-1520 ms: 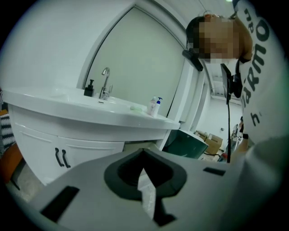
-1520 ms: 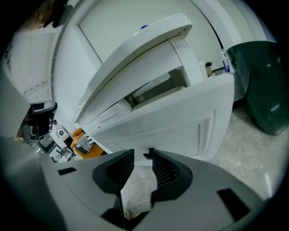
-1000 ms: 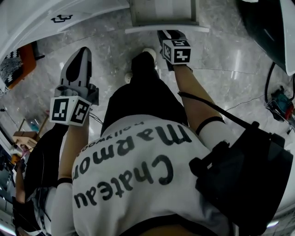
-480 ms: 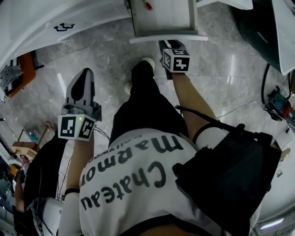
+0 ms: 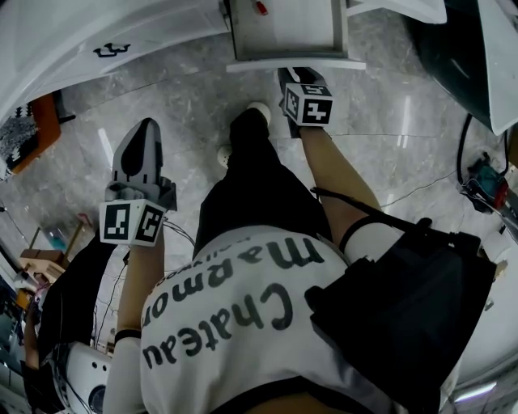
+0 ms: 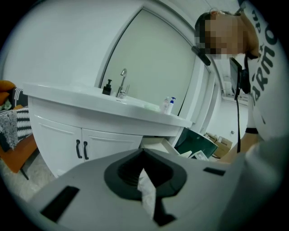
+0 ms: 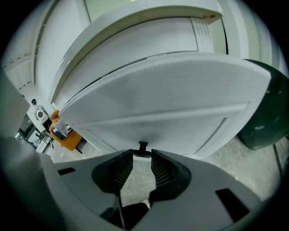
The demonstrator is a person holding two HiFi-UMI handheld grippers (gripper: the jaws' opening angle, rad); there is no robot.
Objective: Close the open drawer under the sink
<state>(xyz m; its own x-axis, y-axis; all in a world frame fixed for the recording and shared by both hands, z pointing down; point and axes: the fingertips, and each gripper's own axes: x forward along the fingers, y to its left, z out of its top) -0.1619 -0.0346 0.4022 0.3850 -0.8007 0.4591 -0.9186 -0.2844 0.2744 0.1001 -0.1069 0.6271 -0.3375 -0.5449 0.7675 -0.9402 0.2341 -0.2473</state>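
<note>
1. The drawer (image 5: 295, 64) is open. It sticks out from under the white desk (image 6: 90, 101) that has the sink in it. In the head view it is at the top, over the grey stone floor (image 5: 178, 105).
2. A small red thing (image 5: 261, 8) lies inside the drawer.
3. The right gripper (image 5: 295, 74) points down at the drawer's white front and is right up close to it.
4. In the right gripper view, its jaws stand apart with a gap between them. The small black handle (image 7: 143, 146) on the drawer front sits just at their tips, at the mouth of the gap (I cannot tell if the tips touch it). Deeper in the gap only the floor shows through.
5. The left gripper (image 5: 144, 133) is well off to the left of the drawer, up in the air over the floor.
6. Its jaws are closed, tips together. A pale patch shows in the thin slit behind the tips, and I cannot tell what it is.
7. In the left gripper view, the drawer shows past the tips and a bit to the right. It is next to two shut cupboard doors (image 6: 81, 149) with black handles.
8. A tap (image 6: 123, 81) stands on the desk above.
</note>
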